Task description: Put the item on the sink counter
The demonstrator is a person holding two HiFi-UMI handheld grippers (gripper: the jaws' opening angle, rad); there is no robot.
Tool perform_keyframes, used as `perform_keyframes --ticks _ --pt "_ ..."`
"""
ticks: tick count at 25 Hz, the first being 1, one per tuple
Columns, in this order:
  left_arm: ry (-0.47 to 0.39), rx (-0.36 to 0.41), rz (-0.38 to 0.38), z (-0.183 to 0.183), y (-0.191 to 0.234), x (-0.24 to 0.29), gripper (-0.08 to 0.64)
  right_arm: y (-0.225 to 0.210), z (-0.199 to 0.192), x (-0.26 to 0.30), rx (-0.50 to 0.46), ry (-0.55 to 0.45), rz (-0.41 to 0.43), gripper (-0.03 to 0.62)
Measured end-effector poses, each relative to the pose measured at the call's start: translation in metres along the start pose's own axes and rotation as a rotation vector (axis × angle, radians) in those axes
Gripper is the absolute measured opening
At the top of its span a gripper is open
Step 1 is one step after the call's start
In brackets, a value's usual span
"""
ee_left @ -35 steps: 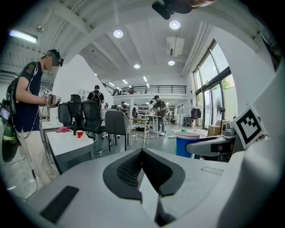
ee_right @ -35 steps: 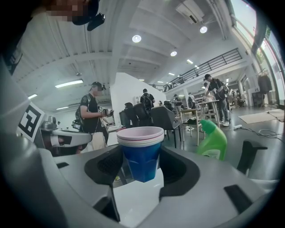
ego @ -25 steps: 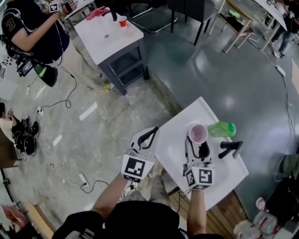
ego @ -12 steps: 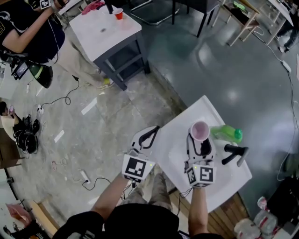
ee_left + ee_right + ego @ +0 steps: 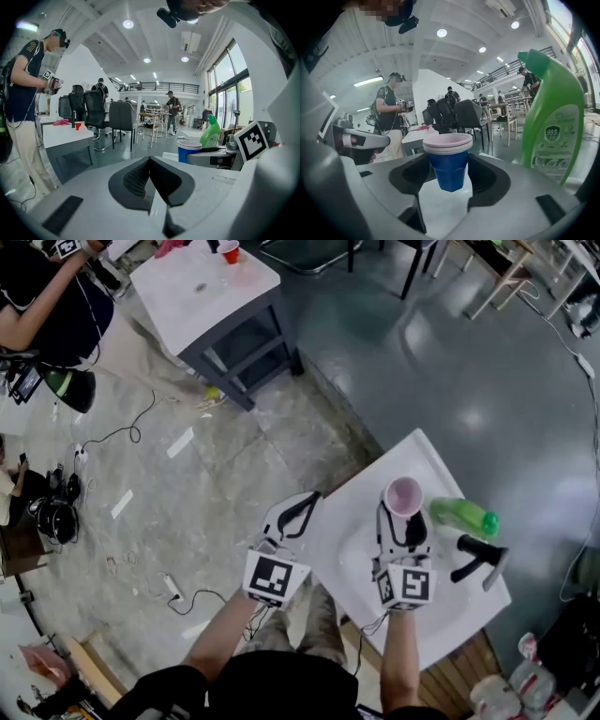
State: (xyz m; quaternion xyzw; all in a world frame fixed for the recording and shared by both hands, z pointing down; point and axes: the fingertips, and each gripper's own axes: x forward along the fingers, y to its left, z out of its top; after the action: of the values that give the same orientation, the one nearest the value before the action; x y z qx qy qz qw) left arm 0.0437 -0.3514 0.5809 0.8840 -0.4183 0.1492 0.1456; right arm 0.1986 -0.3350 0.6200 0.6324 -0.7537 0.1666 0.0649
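Observation:
A blue cup (image 5: pixel 403 495) with a pink inside, nested in a short stack, sits between the jaws of my right gripper (image 5: pixel 403 518), which is shut on it. In the right gripper view the cup (image 5: pixel 449 159) hangs upright just above the white sink counter (image 5: pixel 412 457). A green bottle (image 5: pixel 464 516) lies on the counter to its right, close to the cup. My left gripper (image 5: pixel 298 515) is shut and empty, hovering at the counter's left edge; its pads (image 5: pixel 150 171) meet at the tip.
A black faucet (image 5: pixel 480 557) stands on the counter right of my right gripper. A white table (image 5: pixel 202 287) with a red cup (image 5: pixel 228 251) stands far off, with a person (image 5: pixel 42 306) beside it. Cables lie on the floor at the left.
The head view has shifted, so the far table has slid up. Both grippers stay where they were over the counter, and the cup stays gripped.

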Motion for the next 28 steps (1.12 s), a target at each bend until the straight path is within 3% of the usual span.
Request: perform_keyframes --ticks 16,28 --pt "0.047 -0.027 0.004 -0.038 0.006 0.012 0.002 -0.007 -0.038 0.021 0.003 0.026 0.000 0.256" --pt "0.055 -0.040 0.021 -0.043 0.009 0.016 0.002 -0.009 -0.045 0.027 -0.014 0.031 -0.002 0.258"
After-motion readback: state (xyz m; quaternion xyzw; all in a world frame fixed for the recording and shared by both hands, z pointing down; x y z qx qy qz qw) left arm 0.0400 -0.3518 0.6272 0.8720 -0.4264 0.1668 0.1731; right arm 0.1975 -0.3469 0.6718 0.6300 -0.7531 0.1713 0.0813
